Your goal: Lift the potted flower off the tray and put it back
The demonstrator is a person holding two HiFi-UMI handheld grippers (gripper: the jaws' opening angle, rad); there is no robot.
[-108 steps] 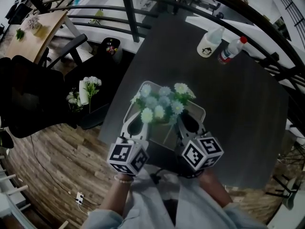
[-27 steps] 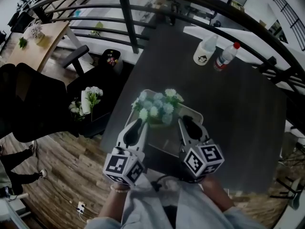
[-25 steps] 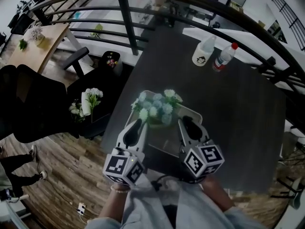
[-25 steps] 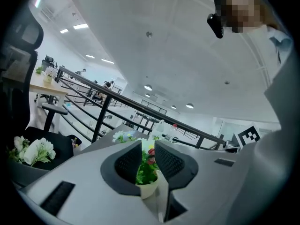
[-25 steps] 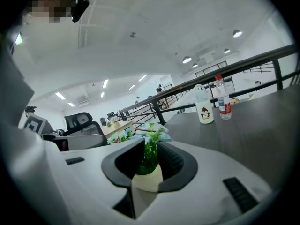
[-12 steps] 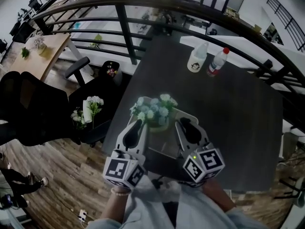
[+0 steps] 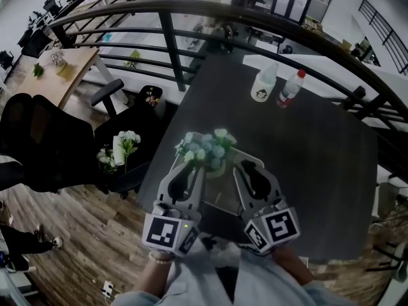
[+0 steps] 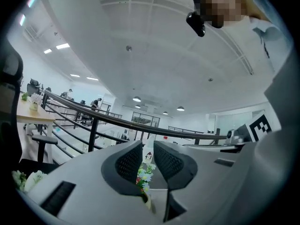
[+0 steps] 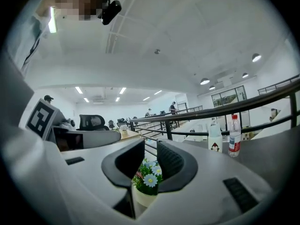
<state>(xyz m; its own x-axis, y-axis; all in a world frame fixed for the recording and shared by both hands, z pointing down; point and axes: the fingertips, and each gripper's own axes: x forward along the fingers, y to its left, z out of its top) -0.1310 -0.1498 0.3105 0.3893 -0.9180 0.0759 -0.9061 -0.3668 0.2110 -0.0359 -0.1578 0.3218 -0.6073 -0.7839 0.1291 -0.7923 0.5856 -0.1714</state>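
Dark tabletop [image 7: 306, 145] runs up to a curved black railing [image 7: 255, 18], with a pale tray [image 7: 221, 193] near the person's edge. Over the tray's far end is the potted flower [image 7: 205, 149] — its pale blooms directly ahead of both grippers, the pot caught between their tips. The left gripper [image 7: 191, 169] comes in on the pot's left and the right gripper [image 7: 242, 169] on its right, both lying about level. In the left gripper view the jaws stand a narrow gap apart, having just been closing, with the pot's rim and blooms wedged low between them. In the right gripper view the jaws are likewise nearly together, pinching the white pot's rim — daisies show in the gap. Whether the pot's base clears the tray cannot be told.
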